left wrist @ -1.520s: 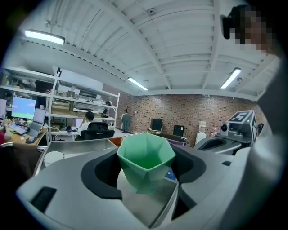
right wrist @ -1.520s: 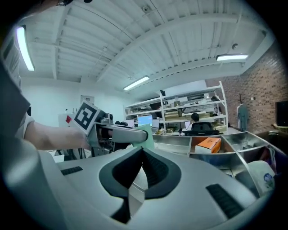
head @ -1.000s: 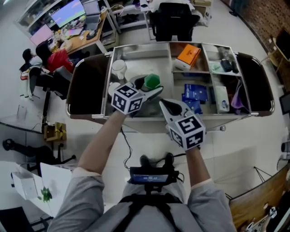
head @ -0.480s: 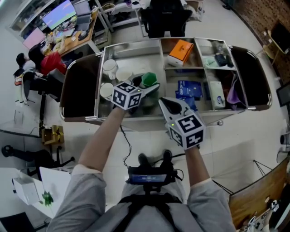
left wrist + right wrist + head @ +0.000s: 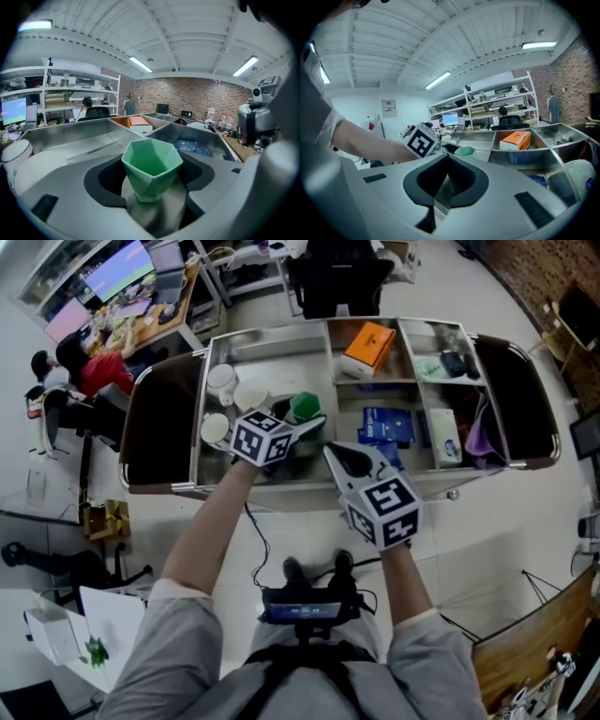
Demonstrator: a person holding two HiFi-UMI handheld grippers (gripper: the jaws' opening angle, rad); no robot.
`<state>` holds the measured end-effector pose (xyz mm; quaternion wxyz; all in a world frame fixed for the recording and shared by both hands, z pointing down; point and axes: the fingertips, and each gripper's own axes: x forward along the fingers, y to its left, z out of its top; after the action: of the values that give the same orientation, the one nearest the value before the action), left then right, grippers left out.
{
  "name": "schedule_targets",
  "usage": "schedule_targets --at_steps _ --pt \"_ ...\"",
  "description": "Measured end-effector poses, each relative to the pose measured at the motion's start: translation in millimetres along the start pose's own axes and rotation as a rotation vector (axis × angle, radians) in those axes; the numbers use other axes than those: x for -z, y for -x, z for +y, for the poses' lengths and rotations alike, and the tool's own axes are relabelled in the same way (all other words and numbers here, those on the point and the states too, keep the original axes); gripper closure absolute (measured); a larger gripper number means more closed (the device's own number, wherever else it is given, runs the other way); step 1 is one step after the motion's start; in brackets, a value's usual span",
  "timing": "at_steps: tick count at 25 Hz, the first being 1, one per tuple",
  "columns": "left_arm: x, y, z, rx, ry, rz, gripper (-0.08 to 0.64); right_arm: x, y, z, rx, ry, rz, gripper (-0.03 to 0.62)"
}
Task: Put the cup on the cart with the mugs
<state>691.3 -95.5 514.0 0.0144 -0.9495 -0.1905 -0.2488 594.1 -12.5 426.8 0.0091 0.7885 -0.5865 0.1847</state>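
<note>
The left tool clamps the green faceted plastic cup upright between its jaws; the right tool is closed and empty. Released too high, the cup may tip onto the white mugs left of it.

Left gripper, jaws clamped on the green cup, has come down over the past second, bringing the cup lower, nearer the level of the white mugs and just to their right. Its marker cube has drawn clear of the mugs: three now show, against one a second ago. The head view has shifted, so the mugs appear further left
</note>
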Motion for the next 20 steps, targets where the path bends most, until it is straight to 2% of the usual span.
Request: schedule_targets --at_steps 5,7,16,20 --pt "12 -4 -1 -0.017 -0.013 0.027 0.224 2 1 -1 -0.008 -0.004 0.002 0.6" --pt "13 -5 -3 -0.007 -0.01 0.033 0.199 1 1 -3 -0.011 -0.007 -0.001 0.6" --pt "9 -2 -5 0.003 -0.04 0.03 0.139 6 1 -6 -0.012 -0.01 0.007 0.6" --pt "5 4 -2 0.004 -0.059 0.044 0.135 6 2 -8 -0.011 -0.013 0.009 0.6"
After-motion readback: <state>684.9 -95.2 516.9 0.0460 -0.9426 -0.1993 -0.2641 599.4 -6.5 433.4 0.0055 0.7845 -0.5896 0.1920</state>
